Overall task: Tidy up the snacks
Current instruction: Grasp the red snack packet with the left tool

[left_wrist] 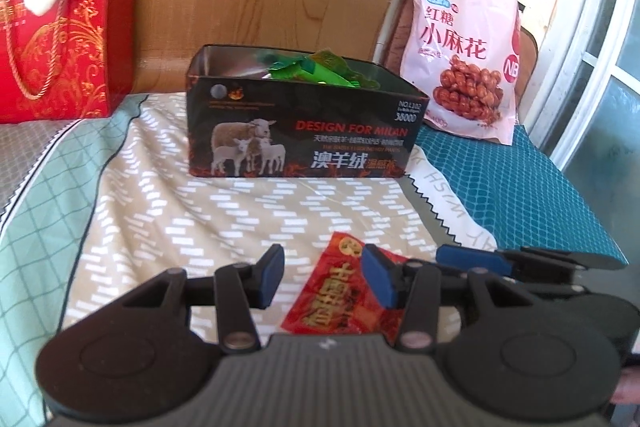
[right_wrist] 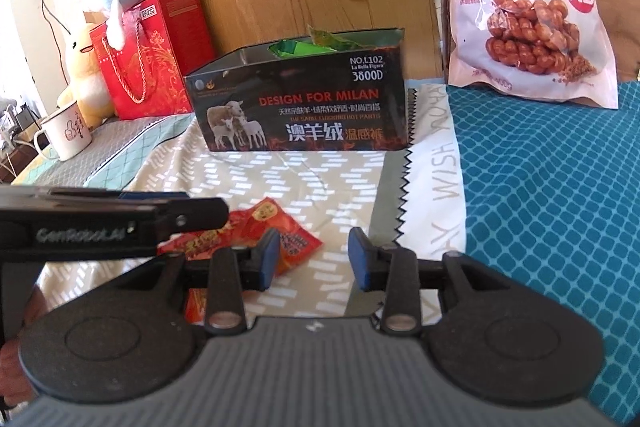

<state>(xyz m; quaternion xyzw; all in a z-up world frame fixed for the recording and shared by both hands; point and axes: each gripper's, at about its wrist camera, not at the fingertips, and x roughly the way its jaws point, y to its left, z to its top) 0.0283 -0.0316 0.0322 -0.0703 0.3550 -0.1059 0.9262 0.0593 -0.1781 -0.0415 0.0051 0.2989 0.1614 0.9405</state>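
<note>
Red snack packets (left_wrist: 340, 291) are lying on the patterned bed cover (left_wrist: 224, 219), right under the left gripper (left_wrist: 326, 277). Its blue fingers (left_wrist: 271, 277) are standing apart with nothing between them, and one pad is hanging over the packet's edge. The right gripper (right_wrist: 314, 255) is waiting just beside it, fingers also apart and holding nothing.

Farther back, the black box (left_wrist: 304, 131) with sheep on it is sitting open, with green packets (left_wrist: 320, 67) already poking out of the top. A big pink bag (left_wrist: 464, 55) is leaning behind it on the blue mat (left_wrist: 516, 195).

The packet is flat and shiny, so the fingers might slide off it or pinch the cover too. The two grippers are very close and could bump.

Part of the red pile is hiding behind the fingers, so I cannot tell if it is two packets or three. How full the box is also stays hard to see.
</note>
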